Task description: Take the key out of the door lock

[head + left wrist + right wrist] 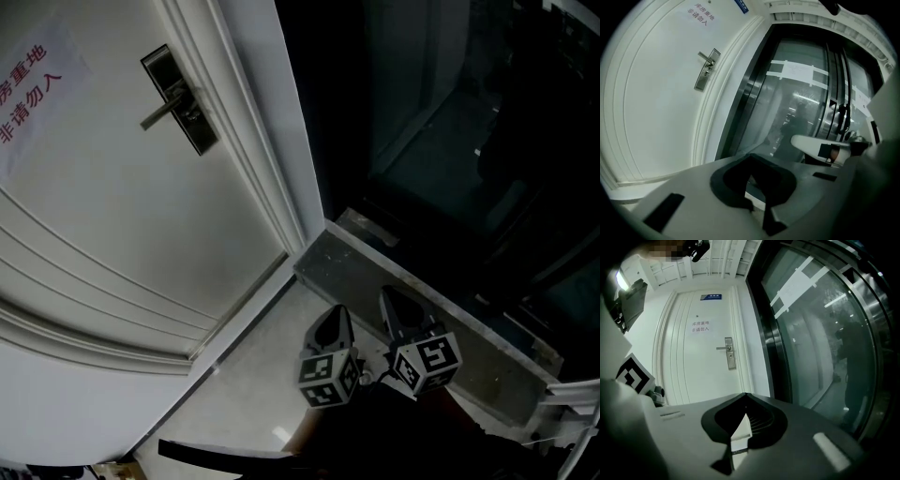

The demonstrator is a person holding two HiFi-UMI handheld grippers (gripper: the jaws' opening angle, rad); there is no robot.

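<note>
The metal lock plate (180,101) with its lever handle (157,115) sits high on the white door (112,244); it also shows as lock plate (704,74) and lock plate (730,354). I cannot make out a key at this distance. My left gripper (339,314) and right gripper (388,295) hang low side by side over the floor, far from the lock. Left gripper (751,157) and right gripper (745,397) both have their jaw tips together with nothing between them.
A grey stone threshold (422,300) runs along the foot of a dark glass wall (441,122) to the right of the door frame (272,141). A paper notice with red characters (28,84) is stuck on the door. Pale floor tiles (253,394) lie below.
</note>
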